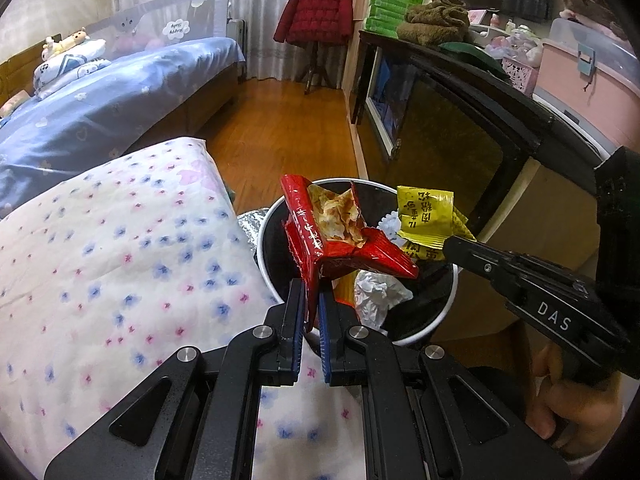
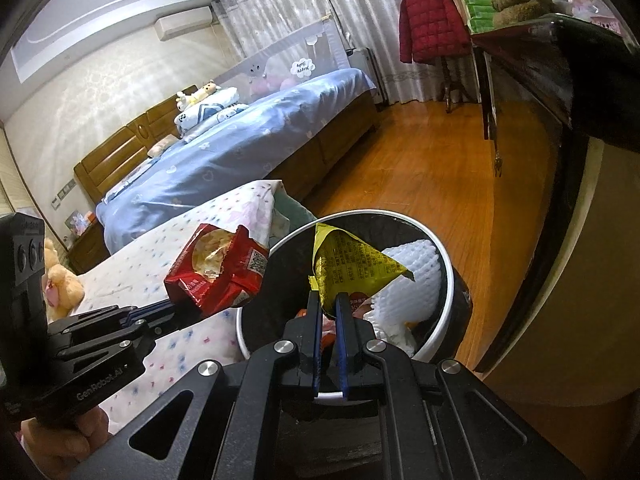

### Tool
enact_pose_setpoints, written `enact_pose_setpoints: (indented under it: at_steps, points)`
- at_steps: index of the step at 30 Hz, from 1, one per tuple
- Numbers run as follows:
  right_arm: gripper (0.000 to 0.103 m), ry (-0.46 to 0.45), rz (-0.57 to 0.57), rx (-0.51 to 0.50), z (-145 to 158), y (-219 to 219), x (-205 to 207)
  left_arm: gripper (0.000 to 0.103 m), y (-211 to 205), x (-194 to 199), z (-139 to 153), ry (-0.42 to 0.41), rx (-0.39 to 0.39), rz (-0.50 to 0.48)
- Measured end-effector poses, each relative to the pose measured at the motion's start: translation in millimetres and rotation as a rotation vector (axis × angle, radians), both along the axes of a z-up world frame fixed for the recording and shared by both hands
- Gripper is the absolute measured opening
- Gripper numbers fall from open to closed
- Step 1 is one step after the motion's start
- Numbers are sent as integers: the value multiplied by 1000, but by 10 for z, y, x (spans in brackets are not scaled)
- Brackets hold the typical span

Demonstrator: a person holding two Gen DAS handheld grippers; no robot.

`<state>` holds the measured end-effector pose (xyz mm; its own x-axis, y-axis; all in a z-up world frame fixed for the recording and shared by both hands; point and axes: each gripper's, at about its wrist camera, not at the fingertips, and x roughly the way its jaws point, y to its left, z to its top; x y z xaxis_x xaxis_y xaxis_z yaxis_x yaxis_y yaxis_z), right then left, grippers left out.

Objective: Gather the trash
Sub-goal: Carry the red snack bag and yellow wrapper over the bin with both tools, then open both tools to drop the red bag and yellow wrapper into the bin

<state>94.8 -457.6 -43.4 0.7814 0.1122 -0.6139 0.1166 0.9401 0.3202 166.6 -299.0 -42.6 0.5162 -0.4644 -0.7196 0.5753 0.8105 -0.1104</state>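
- At 6 o'clock of the left wrist view, the left gripper (image 1: 313,292) has its blue-padded fingers (image 1: 294,320) pinched on the bottom edge of a red snack wrapper (image 1: 320,236), torn open, pale crumpled lining showing.
- Wrapper hangs over the near-left rim of the trash bin (image 1: 440,312), a round white-rimmed can w/ black liner, sitting just past centre toward 5 o'clock.
- Inside bin: crumpled white paper (image 1: 376,292) near the front.
- From 3 o'clock the right gripper (image 1: 450,242) reaches in, fingers pressed together on a yellow wrapper (image 1: 424,216) held above the bin's far-right side; a hand (image 1: 560,412) grips its handle at 4 o'clock.
- Floral quilt (image 1: 120,260) fills 8–9 o'clock, touching the bin's left side; blue bed (image 1: 120,92) at 10 o'clock, red jacket (image 1: 314,10) on a stand at 12, dark cabinet (image 1: 460,120) at 2.
- Right wrist view: right gripper (image 2: 329,300) at 6 o'clock, fingers (image 2: 344,320) clamped on the yellow wrapper's (image 2: 352,264) lower corner; wrapper stands up over the bin (image 2: 446,300) opening.
- White foam netting (image 2: 412,276) lies in the bin at 3 o'clock of the wrapper.
- Left gripper (image 2: 176,308) enters from 9 o'clock, fingers closed on the red wrapper (image 2: 220,268), which sits just left of the bin rim, over the quilt (image 2: 140,264).
- A hand (image 2: 64,436) holds that gripper at 8 o'clock; plush toy (image 2: 62,284) behind it.
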Motion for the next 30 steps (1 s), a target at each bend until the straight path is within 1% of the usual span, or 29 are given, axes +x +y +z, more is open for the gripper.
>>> enact_pose_setpoints:
  at_steps: [9,15,20,21,23,24,25,26,27,28,29,30]
  points:
    - [6,24,-7,6,-62,-88,93,6,-81,132,-74,37,-4,-5]
    - [6,37,-6,15,-92,-116,143,6,-129,173,-96,47,-1,-8]
    - [11,45,-10,24,-108,-142,175,7,-147,192,-103,52,0,-9]
    - [11,46,-12,25,-113,-148,179,9,-148,197,-102,55,0,-11]
    - [12,51,-23,31,-122,-175,181,21,-176,210,-97,66,0,-16]
    - [13,52,-27,33,-122,-181,180,39,-173,207,-92,66,-1,-15]
    - [20,53,-33,37,-120,-191,178,53,-160,190,-74,54,-6,-13]
    - [28,51,-36,41,-116,-193,170,56,-150,177,-52,39,-8,-8]
    - [32,50,-38,43,-111,-199,165,58,-132,152,-27,25,-6,-2]
    - [39,45,-40,46,-100,-201,152,58,-102,139,-17,20,-4,1]
    - [43,41,-41,47,-91,-200,146,58,-75,123,-7,15,-3,6]
    - [43,37,-43,46,-80,-194,137,58,-39,104,6,9,-3,13]
